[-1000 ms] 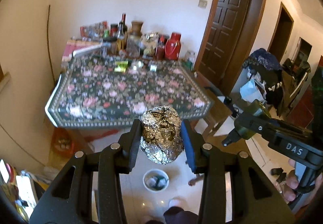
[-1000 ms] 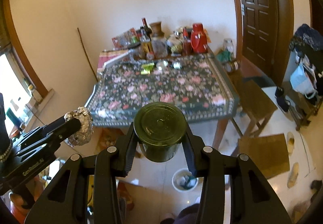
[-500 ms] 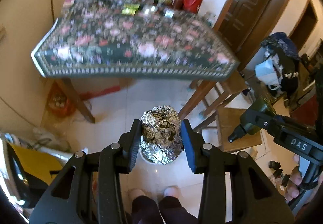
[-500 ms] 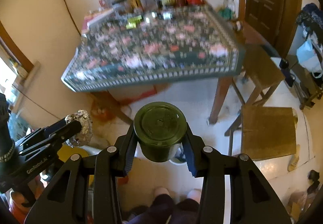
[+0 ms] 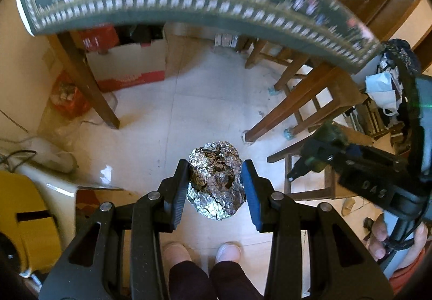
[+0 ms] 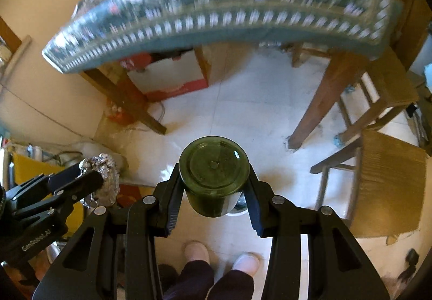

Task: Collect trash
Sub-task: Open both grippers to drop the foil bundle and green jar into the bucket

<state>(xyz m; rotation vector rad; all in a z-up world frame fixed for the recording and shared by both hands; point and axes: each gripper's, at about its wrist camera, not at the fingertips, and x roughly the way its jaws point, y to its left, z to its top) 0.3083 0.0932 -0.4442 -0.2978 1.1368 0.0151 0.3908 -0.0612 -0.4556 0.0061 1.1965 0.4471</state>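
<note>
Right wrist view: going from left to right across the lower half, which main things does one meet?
Left tongs with foil ball → green jar in right tongs → table leg → wooden stool.

Open tiled floor [image 6: 243, 111] under the tongs; table legs [image 6: 318, 100], stool [image 6: 388, 170] alongside

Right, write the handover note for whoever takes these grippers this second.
Left gripper: shut on the crumpled foil ball.
Right gripper: shut on the dark green jar, its base facing the camera.
Both point down at the tiled floor in front of the cloth-covered table, above the person's feet.
A small white bin peeks out just behind the jar.
Done: both items picked up.
Left: nothing dropped yet; probably release both into that bin, then check the table for more.
</note>
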